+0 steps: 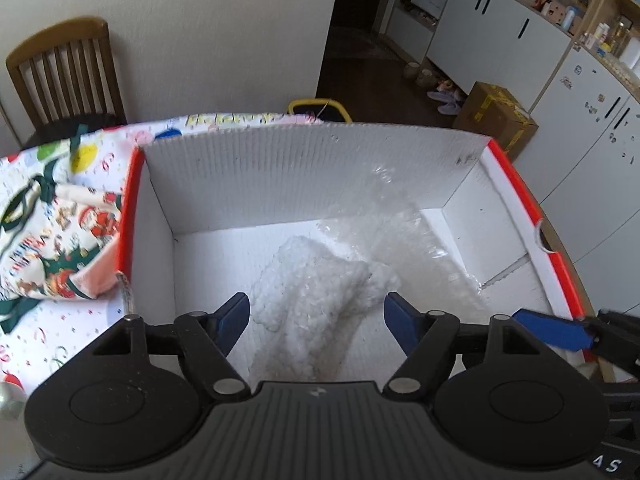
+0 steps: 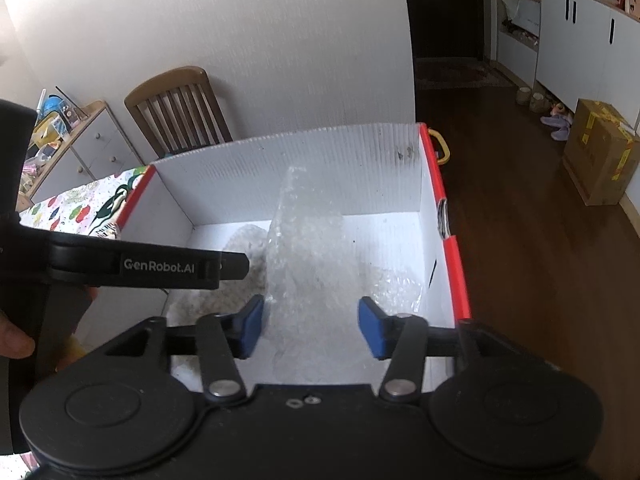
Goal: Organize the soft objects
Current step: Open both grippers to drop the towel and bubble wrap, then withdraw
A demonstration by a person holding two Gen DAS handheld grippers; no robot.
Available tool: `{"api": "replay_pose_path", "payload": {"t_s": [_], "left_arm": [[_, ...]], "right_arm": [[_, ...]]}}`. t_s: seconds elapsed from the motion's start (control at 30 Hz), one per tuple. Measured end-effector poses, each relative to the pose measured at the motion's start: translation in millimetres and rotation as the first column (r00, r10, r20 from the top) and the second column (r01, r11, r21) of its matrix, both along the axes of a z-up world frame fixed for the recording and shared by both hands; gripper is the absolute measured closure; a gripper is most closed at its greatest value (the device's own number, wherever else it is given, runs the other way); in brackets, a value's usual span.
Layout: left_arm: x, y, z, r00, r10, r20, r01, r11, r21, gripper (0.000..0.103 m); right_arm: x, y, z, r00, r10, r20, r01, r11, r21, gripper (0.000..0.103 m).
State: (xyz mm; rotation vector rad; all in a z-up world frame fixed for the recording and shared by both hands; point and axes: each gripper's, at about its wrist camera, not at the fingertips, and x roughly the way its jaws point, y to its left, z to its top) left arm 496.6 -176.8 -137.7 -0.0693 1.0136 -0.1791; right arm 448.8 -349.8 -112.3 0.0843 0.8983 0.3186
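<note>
A white box with red rim (image 1: pixel 132 184) stands on the table; it also shows in the right wrist view (image 2: pixel 452 256). Inside lie a white fluffy cloth (image 1: pixel 316 304), also in the right wrist view (image 2: pixel 240 280), and a clear bubble-wrap sheet (image 1: pixel 404 224) that leans up the back wall (image 2: pixel 304 248). My left gripper (image 1: pixel 316 324) is open above the fluffy cloth, not touching it. My right gripper (image 2: pixel 310 328) is open over the bubble wrap. The right gripper's blue finger (image 1: pixel 552 330) shows at the left view's right edge.
A Christmas-print fabric (image 1: pixel 56 236) lies on the confetti tablecloth (image 1: pixel 60 344) left of the box. A wooden chair (image 1: pixel 68 76) stands behind the table. A cardboard carton (image 2: pixel 600 152) sits on the dark floor by white cabinets (image 1: pixel 496 40). A yellow handle (image 1: pixel 320 108) shows behind the box.
</note>
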Motion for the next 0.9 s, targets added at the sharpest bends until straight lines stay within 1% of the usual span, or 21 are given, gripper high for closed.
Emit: {"api": "replay_pose_path", "payload": {"t_s": [0.1, 0.23, 0.3, 0.37, 0.53, 0.6, 0.73, 0.8, 0.87, 0.9], "left_arm": [[-9.0, -0.1, 8.0, 1.000, -0.010, 0.026, 0.009, 1.000, 0.016, 0.029], [-23.0, 4.2, 21.9, 0.998, -0.013, 0.066, 0.012, 1.000, 0.010, 0.029], [-31.2, 7.1, 30.8, 0.996, -0.023, 0.090, 0.023, 1.000, 0.008, 0.029], [-41.4, 9.9, 39.6, 0.993, -0.030, 0.115, 0.029, 1.000, 0.010, 0.029], [-67.2, 22.4, 60.2, 0.988, -0.037, 0.151, 0.041, 0.999, -0.022, 0.029], [-79.9, 26.7, 68.9, 0.984, -0.042, 0.174, 0.046, 0.999, -0.022, 0.029], [-105.4, 39.4, 85.2, 0.977, -0.034, 0.210, 0.044, 0.998, -0.041, 0.029], [-119.2, 45.2, 92.8, 0.974, -0.030, 0.226, 0.042, 0.998, -0.048, 0.029], [-132.3, 51.6, 99.1, 0.970, -0.025, 0.241, 0.039, 0.998, -0.051, 0.027], [-139.1, 55.0, 102.3, 0.968, -0.019, 0.249, 0.032, 0.998, -0.051, 0.024]], "right_arm": [[-5.9, 0.1, 7.9, 1.000, 0.012, 0.019, -0.012, 1.000, 0.002, 0.043], [-14.3, 0.6, 20.0, 0.999, 0.020, 0.043, -0.021, 1.000, 0.010, 0.039], [-20.0, -0.1, 26.4, 0.998, 0.025, 0.056, -0.026, 1.000, 0.015, 0.035], [-26.5, -0.7, 32.9, 0.997, 0.030, 0.070, -0.032, 0.999, 0.021, 0.033], [-44.4, -1.1, 47.7, 0.993, 0.041, 0.107, -0.044, 0.999, 0.021, 0.027], [-53.1, -0.3, 54.4, 0.991, 0.044, 0.124, -0.047, 0.999, 0.021, 0.023], [-71.2, 0.7, 66.6, 0.987, 0.046, 0.154, -0.051, 0.998, 0.030, 0.019], [-80.3, 1.1, 72.3, 0.984, 0.047, 0.171, -0.054, 0.998, 0.041, 0.015], [-90.2, 4.5, 77.6, 0.980, 0.046, 0.192, -0.056, 0.997, 0.045, 0.012], [-95.4, 6.8, 79.9, 0.978, 0.049, 0.204, -0.058, 0.997, 0.042, 0.010]]}}
